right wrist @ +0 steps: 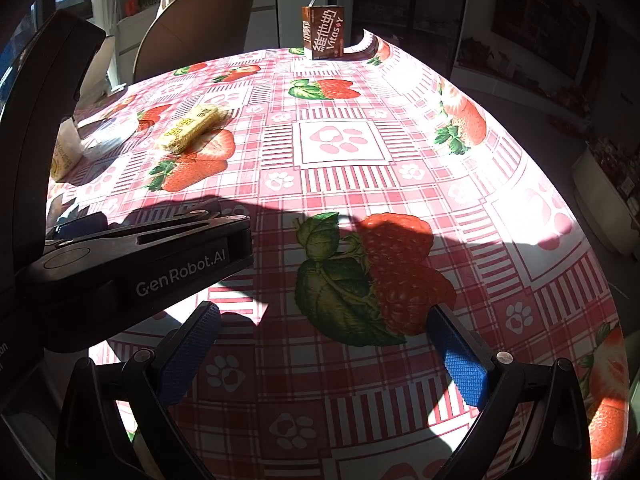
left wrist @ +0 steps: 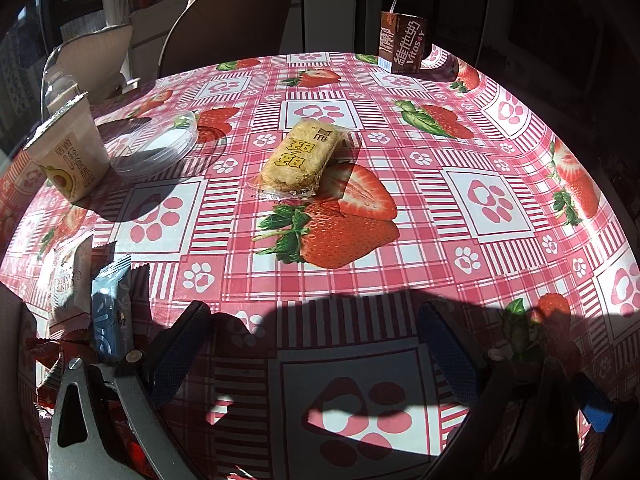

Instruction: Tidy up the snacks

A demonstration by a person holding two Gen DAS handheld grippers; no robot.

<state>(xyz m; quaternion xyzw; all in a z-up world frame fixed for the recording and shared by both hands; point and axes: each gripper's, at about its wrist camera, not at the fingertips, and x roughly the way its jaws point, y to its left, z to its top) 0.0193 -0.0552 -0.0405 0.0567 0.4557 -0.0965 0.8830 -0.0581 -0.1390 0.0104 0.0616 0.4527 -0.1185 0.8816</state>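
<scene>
A wrapped yellow biscuit pack (left wrist: 298, 156) (right wrist: 188, 130) lies mid-table on the strawberry tablecloth (left wrist: 400, 264). A brown Vitasoy carton (left wrist: 402, 42) (right wrist: 323, 32) stands upright at the far edge. A yogurt cup (left wrist: 68, 148) stands at the left beside a clear plastic lid (left wrist: 156, 146). Several small snack packets (left wrist: 88, 300) lie together at the near left. My left gripper (left wrist: 316, 344) is open over bare cloth, well short of the biscuit. My right gripper (right wrist: 324, 340) is open too, holding nothing, with the left gripper's black body (right wrist: 132, 256) just to its left.
Two chairs (left wrist: 224, 28) stand behind the table's far left side. The cloth drops off at the right edge (right wrist: 560, 208), with a white cabinet (right wrist: 608, 208) beyond. Strong sunlight casts hard gripper shadows across the near cloth.
</scene>
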